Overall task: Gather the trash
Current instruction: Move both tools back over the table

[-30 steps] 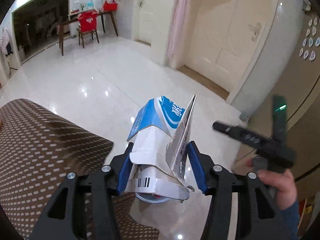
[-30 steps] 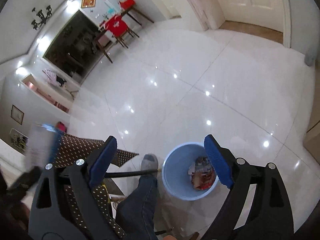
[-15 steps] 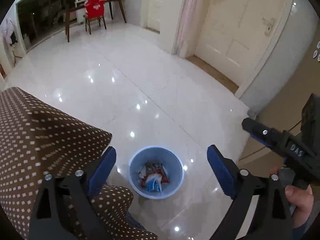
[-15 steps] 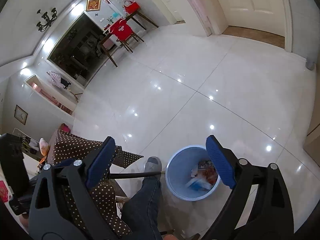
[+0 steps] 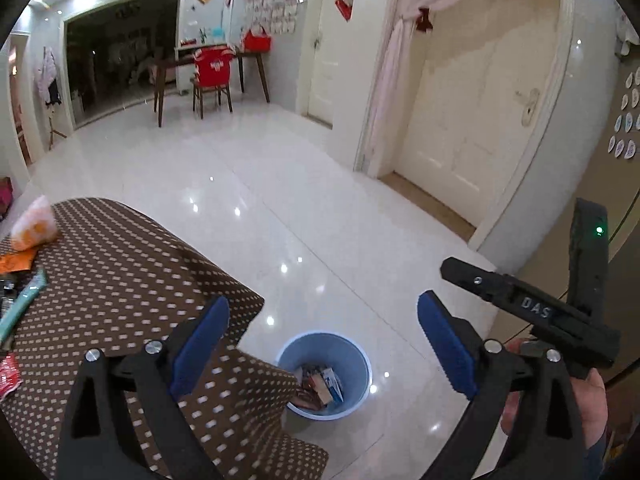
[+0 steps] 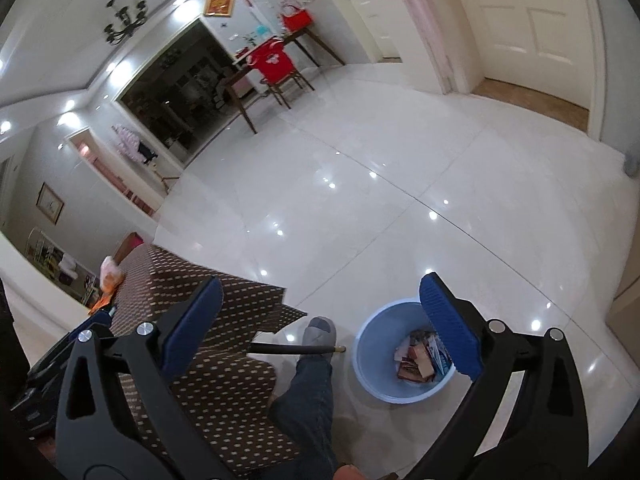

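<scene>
Below and ahead of both spread, empty grippers, left [image 5: 322, 344] and right [image 6: 320, 326], whose jaws have just been opening, the round light-blue plastic bin [image 5: 352, 354] holds crumpled packaging [image 5: 322, 386].

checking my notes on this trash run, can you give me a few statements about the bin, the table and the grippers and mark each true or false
1. The blue bin stands on the floor beside the table. True.
2. The bin is empty. False: a carton and wrappers lie inside it.
3. The left gripper holds a carton. False: its jaws stand open, having just been opening, with nothing between them.
4. The right gripper is open and empty. True.
5. The dotted brown tablecloth has been cleared of litter. False: an orange and white bag and other wrappers still lie at its far left edge.
</scene>
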`<state>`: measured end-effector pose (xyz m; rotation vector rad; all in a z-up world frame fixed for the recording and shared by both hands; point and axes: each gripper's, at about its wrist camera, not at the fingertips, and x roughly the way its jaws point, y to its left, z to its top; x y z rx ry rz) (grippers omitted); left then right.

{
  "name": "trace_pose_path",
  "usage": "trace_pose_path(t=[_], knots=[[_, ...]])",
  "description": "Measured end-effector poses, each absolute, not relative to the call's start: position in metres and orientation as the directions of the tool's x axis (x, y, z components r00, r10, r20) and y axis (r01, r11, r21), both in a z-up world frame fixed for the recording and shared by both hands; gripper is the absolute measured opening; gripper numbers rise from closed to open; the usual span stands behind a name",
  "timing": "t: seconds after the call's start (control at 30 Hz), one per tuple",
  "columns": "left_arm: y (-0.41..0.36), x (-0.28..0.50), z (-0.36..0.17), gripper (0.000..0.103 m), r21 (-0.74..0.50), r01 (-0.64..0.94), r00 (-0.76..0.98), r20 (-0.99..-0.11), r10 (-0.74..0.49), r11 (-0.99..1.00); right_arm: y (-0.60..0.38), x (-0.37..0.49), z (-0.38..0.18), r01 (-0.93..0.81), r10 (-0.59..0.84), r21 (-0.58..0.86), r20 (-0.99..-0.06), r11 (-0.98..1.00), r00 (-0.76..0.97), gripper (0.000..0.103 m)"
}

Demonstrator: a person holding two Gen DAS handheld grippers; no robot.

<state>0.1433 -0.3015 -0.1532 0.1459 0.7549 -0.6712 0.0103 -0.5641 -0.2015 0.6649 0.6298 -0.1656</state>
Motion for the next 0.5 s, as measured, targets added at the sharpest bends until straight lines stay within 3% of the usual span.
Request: trace_pose_path(t=[0.5], knots=[[-0.174,0.114,-0.096,0.094,-0.041,0.531,0.668,-0.595,-0.447,0.847,-0.423,0.048,-0.102,0.076,0.201,0.465,-0.519,0.882,0.831,0.097]])
